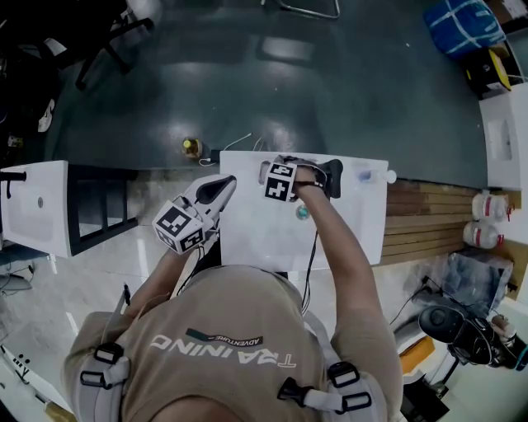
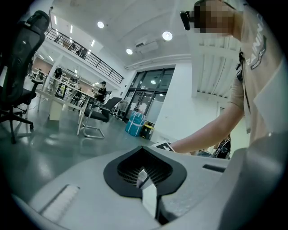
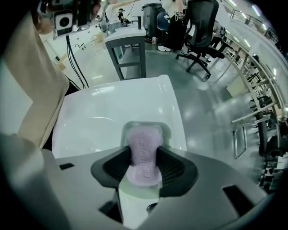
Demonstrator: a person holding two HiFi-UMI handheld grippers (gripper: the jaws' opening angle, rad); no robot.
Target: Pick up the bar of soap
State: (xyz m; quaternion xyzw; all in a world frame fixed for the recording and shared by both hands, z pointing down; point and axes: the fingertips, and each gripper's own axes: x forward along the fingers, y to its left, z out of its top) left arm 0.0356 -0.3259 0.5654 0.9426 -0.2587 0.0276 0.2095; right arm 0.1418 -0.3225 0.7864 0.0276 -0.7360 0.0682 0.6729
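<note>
Reaching forward from beneath the head camera, the person's bare right forearm [image 1: 334,239] stretches almost straight across the white counter [image 1: 256,243] with a black cable [image 1: 312,260] running beside it. The left arm [image 1: 157,284] is bent and close to the body. The left gripper [image 1: 224,185] hangs over the counter's near left corner, angled toward the other hand. Its own view looks out level across the room, and its black ribbed fingers [image 2: 126,168] are drawn together, with only a white sliver showing in the slit between them and nothing held. The right gripper [image 1: 268,171] is at the counter's far edge, pointing to the person's left. In its view the fingers [image 3: 176,167] stand a bar's width apart and press on both sides of the bar of soap [image 3: 143,150]. This is a pale lilac bar with a narrowed waist, lying lengthwise between them over a pale green soap dish [image 3: 166,131] on the counter's rim. Whether the bar is clear of the dish or resting in it cannot be told, and the raised lettering on it is too soft to read. In the head view the bar is hidden behind the gripper's marker cube [image 1: 280,181]. Beyond the counter lies a dark grey-green floor [image 1: 346,91], with a table [image 3: 126,33] and black office chairs [image 3: 200,24] farther off, and a blue wrapped bundle [image 1: 462,25] near the head view's top right corner.
</note>
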